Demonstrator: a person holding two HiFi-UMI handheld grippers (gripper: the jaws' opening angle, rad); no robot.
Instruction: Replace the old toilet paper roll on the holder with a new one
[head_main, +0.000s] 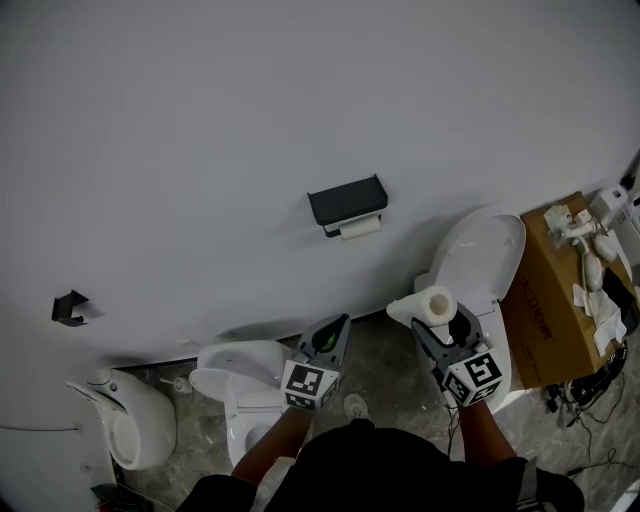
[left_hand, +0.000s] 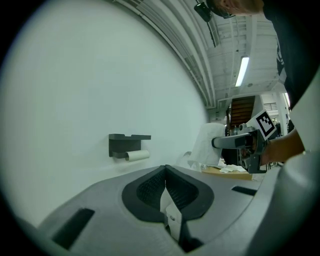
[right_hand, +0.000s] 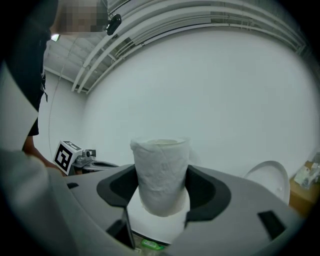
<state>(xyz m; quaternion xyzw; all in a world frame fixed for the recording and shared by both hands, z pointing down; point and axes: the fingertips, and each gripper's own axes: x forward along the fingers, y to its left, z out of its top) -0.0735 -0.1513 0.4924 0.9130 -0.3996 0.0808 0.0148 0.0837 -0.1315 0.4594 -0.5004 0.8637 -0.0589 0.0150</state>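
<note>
Your right gripper (head_main: 442, 328) was squeezed on the new roll (head_main: 436, 303). Its two jaws pressed on the sides of the roll, near the bottom, and the roll stood up tall between them. Your left gripper (head_main: 335, 332) was clamped tight with nothing in it.

The old roll (head_main: 360, 228) sat on the holder (head_main: 346, 200) on the wall, under its little black shelf. It looked thin, with hardly any paper left. Both grippers were well apart from it.

The new roll looked very light and soft. It would squash if you squeezed hard, so a gentle hold was enough. The paper was a bit rough, so it likely would not slip. A loose flap of paper hung off one side of it. That flap could catch on things or unwind, so it was best kept out of the way. The jaws held the roll low down, so the top could tip. A hold nearer the middle would have been steadier.

The old roll was likely even lighter, and it would crush flat in a hard pinch. Your empty left gripper looked like the one to take it. A good spot was around its middle, away from the shelf. From these views, you could not tell which end of the bar was open.
</note>
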